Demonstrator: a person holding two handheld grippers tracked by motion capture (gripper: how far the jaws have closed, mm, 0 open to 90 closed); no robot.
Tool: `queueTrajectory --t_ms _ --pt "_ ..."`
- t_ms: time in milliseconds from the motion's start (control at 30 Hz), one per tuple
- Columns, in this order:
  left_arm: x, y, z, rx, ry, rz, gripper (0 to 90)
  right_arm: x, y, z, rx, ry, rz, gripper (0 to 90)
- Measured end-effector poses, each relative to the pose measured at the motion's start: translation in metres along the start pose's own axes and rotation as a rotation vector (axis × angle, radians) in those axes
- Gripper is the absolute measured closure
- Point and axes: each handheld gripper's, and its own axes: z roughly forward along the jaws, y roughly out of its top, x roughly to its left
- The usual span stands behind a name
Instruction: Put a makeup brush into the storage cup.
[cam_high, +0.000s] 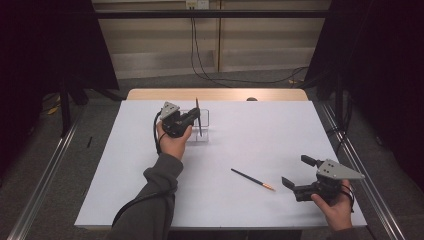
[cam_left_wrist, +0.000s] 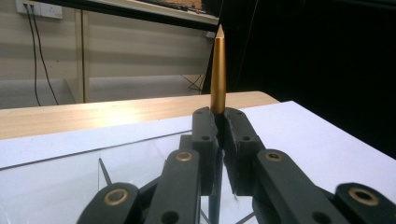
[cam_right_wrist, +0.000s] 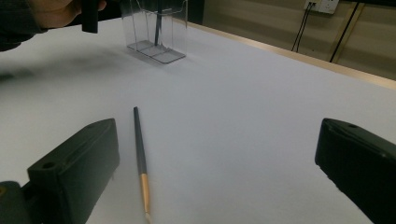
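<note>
My left gripper (cam_high: 194, 120) is shut on a thin dark brush (cam_high: 198, 114), which it holds upright over a clear plastic holder (cam_high: 204, 131) at the table's far middle. In the left gripper view the brush's gold pointed end (cam_left_wrist: 218, 70) rises from between the closed jaws of the left gripper (cam_left_wrist: 219, 119). A second dark brush (cam_high: 252, 179) with a gold band lies flat on the white table, just left of my right gripper (cam_high: 295, 171). The right gripper (cam_right_wrist: 215, 130) stands wide open with nothing in it, and that brush (cam_right_wrist: 140, 154) lies near its left jaw.
White sheet (cam_high: 260, 135) covers the table; a wooden strip (cam_high: 215, 94) runs along its far edge. The holder (cam_right_wrist: 156, 28) has several upright compartments. Cables hang down the wall behind (cam_high: 194, 45). Metal rails flank the table.
</note>
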Motion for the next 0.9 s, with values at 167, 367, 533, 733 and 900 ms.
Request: queueTrajectory --t_ms 167,367,533,733,900 --pt "-0.0002 -0.0007 0.0005 0.007 0.006 0.005 83.5 0.0003 0.0001 0.0000 0.005 0.007 -0.001 0.0" --pt "-0.0003 -0.0022 0.0010 0.020 0.004 0.006 83.4 0.0000 0.0000 0.0000 0.003 0.003 -0.004 0.0" --pt "0.0009 -0.0032 0.0012 0.022 -0.003 0.013 83.4 0.0002 -0.0002 0.0001 0.007 0.005 -0.003 0.0" --pt "0.0012 -0.0039 0.0007 0.025 0.005 0.014 82.6 0.0001 -0.0001 0.0005 0.006 0.013 -0.004 0.0" --pt "0.0015 -0.0043 0.0005 0.028 0.001 0.015 81.3 0.0007 -0.0003 0.0009 0.008 0.007 -0.008 0.0"
